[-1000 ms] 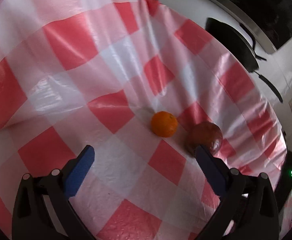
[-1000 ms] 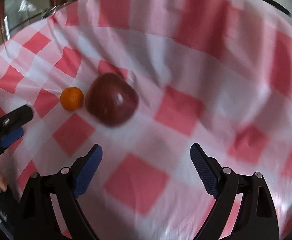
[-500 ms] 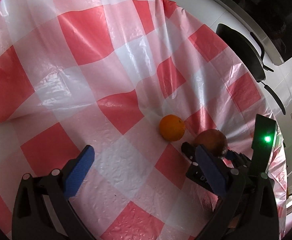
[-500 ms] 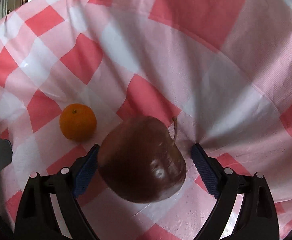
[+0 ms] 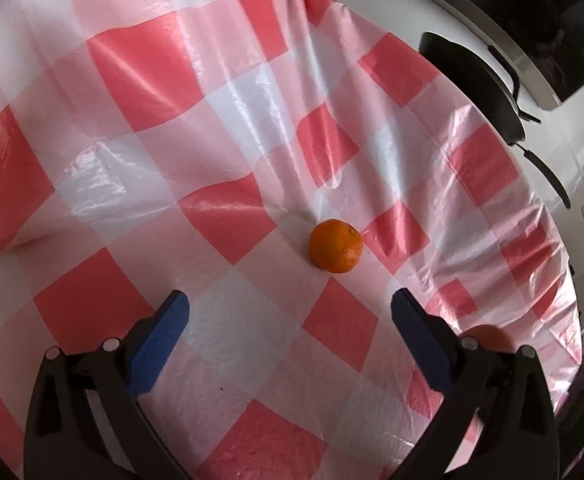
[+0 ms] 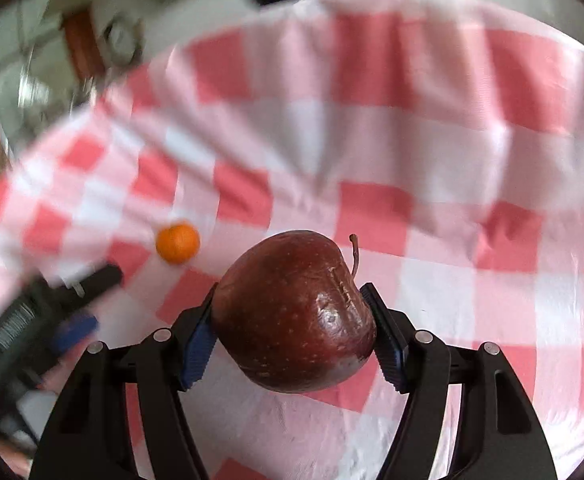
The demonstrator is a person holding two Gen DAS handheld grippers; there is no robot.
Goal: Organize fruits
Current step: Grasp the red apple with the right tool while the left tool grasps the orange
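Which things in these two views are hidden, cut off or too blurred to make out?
- Left view: a brownish round thing, half hidden behind the left gripper finger.
- Right view: underside of the apple, hidden by the right gripper.
- Right view: room objects at top left, blurred.

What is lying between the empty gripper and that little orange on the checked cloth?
Nothing visible. The left gripper is open, and only bare checked cloth lies between it and the orange. The apple is off to the side, clamped in the right gripper.
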